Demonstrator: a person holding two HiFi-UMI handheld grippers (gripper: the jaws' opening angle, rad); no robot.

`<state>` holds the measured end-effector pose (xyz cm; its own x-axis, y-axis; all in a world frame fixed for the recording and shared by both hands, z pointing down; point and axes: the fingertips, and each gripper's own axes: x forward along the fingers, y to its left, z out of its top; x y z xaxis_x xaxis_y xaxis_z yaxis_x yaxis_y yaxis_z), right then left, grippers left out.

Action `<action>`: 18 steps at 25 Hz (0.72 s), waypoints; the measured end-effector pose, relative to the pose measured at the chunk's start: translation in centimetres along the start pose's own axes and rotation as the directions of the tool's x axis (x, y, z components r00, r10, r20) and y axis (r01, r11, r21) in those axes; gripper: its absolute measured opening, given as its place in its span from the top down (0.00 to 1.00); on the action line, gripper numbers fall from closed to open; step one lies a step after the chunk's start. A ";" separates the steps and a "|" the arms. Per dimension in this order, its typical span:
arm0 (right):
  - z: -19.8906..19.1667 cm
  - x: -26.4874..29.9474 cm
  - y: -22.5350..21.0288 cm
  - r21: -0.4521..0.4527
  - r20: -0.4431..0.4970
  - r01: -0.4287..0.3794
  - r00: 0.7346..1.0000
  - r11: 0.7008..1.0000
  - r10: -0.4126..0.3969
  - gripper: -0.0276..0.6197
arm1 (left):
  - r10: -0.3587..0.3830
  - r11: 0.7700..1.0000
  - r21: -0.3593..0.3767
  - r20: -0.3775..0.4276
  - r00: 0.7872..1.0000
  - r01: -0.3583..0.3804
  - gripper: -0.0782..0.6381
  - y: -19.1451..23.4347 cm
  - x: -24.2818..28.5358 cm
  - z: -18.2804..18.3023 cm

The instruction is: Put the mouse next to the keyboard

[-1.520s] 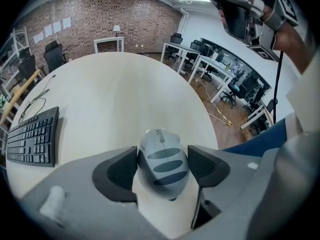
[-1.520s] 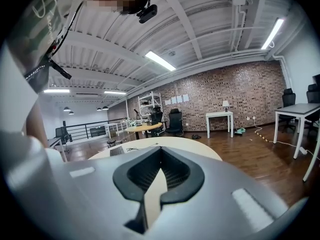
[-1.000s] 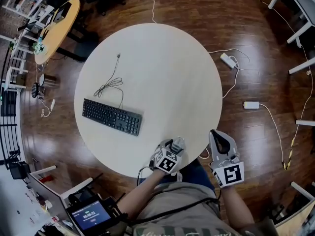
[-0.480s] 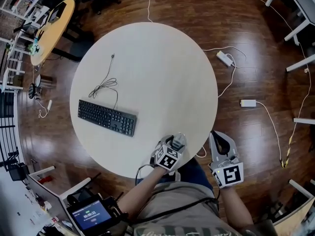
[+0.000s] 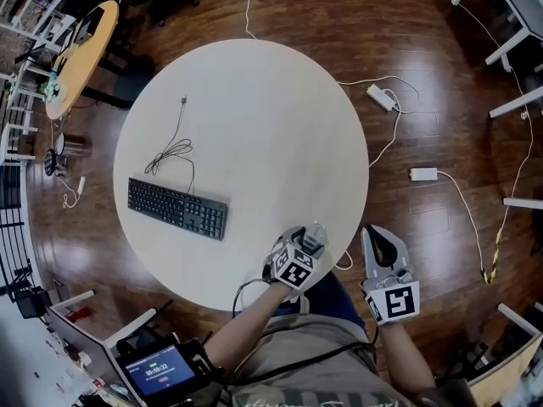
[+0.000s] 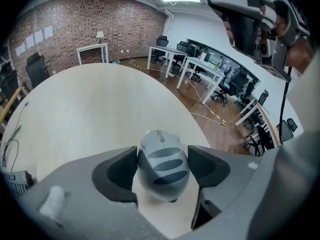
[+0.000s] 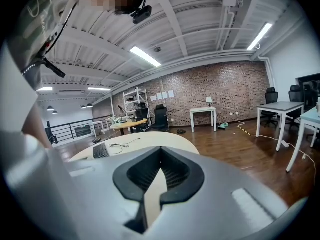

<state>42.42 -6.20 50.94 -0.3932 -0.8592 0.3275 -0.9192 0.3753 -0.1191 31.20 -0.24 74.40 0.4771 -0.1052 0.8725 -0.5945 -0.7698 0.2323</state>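
A grey mouse sits between the two pads of my left gripper, which is shut on it. In the head view this gripper and the mouse are over the near edge of the round white table. I cannot tell whether the mouse touches the tabletop. The black keyboard lies at the table's left, well away from the mouse, with its cable coiled behind it. My right gripper hangs off the table over the floor; its jaws are shut with nothing in them.
White power adapters and their cords lie on the wooden floor right of the table. A second round table stands at the far left. Desks and office chairs stand beyond the white table's far side.
The head view has drifted, so the table and keyboard sit further left in the picture. My left gripper, still shut on the mouse, has edged slightly right along the near table edge. The right gripper stays put.
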 end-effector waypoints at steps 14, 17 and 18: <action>-1.4 0.5 -2.1 0.036 -0.025 0.049 0.999 0.998 -0.048 0.95 | -0.023 0.999 0.045 0.024 0.999 0.022 0.43 -0.2 2.9 4.9; -1.4 0.7 -2.3 0.038 -0.028 0.058 0.998 0.998 -0.057 0.95 | -0.032 0.998 0.050 0.026 0.999 0.030 0.43 0.0 3.0 5.5; -1.5 0.7 -2.4 0.038 -0.028 0.063 0.998 0.997 -0.062 0.95 | -0.035 0.998 0.052 0.025 0.999 0.034 0.43 -0.1 3.0 5.5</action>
<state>44.35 -7.17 52.82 -0.3347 -0.8708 0.3601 -0.9423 0.3068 -0.1341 36.27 -4.00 74.63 0.5138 -0.0935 0.8528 -0.5434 -0.8047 0.2392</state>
